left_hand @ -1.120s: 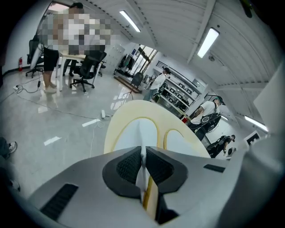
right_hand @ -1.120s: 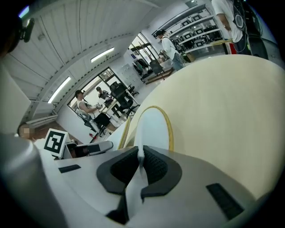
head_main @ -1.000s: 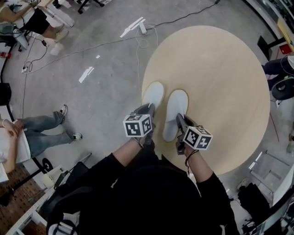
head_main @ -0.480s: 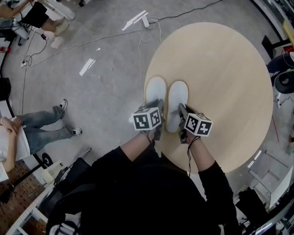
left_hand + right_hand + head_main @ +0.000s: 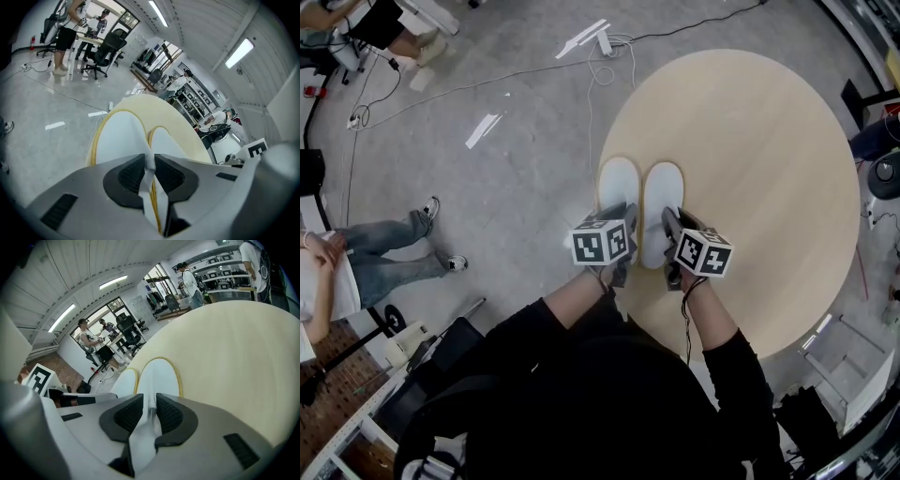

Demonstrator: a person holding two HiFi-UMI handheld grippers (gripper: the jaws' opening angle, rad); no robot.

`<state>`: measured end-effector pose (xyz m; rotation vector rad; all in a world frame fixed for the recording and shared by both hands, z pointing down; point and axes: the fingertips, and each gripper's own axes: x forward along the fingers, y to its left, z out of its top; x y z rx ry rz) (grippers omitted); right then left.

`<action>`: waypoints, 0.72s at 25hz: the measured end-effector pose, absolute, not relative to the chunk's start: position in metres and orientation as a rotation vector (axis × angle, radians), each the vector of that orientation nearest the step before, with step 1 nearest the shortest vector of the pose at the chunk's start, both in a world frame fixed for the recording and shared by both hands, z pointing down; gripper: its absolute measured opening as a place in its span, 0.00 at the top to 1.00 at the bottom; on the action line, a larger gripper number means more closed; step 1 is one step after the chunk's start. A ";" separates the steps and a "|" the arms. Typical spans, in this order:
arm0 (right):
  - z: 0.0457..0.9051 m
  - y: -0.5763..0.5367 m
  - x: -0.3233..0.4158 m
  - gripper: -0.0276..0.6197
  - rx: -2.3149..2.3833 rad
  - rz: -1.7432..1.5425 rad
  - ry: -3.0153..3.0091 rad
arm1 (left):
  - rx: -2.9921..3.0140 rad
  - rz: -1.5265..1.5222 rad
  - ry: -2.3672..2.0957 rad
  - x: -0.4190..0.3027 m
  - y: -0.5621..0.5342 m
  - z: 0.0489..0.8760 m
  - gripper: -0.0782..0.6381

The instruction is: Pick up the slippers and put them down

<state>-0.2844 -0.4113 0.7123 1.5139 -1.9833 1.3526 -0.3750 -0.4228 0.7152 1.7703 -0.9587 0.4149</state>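
Two white slippers with yellow-edged soles lie side by side, toes pointing away, near the left rim of the round wooden table. The left gripper has the heel edge of the left slipper between its pads. Its jaws are opening, though the pads still touch the fabric. The right gripper holds the heel of the right slipper the same way. Its jaws are opening too, with white fabric filling the gap.
The table's left rim runs just beside the left slipper, with grey floor beyond. Cables and a power strip lie on the floor behind it. A seated person's legs are at the left. More people and office chairs stand farther off.
The slippers have come together from an angled, spread position to lie parallel and touching. Both grippers moved inward and down with them. Little has shifted in the last half second.
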 end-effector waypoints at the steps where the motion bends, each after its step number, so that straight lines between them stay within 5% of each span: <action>1: 0.711 -0.413 -0.285 0.83 1.518 1.353 -1.992 | 1.771 0.409 -0.950 -0.374 -0.422 0.715 0.80; 10: 0.696 -0.415 -0.283 0.57 1.573 1.260 -2.002 | 1.802 0.437 -0.960 -0.379 -0.419 0.709 0.60; 18: 0.657 -0.413 -0.284 0.54 1.665 1.243 -2.048 | 1.818 0.318 -0.972 -0.386 -0.421 0.663 0.59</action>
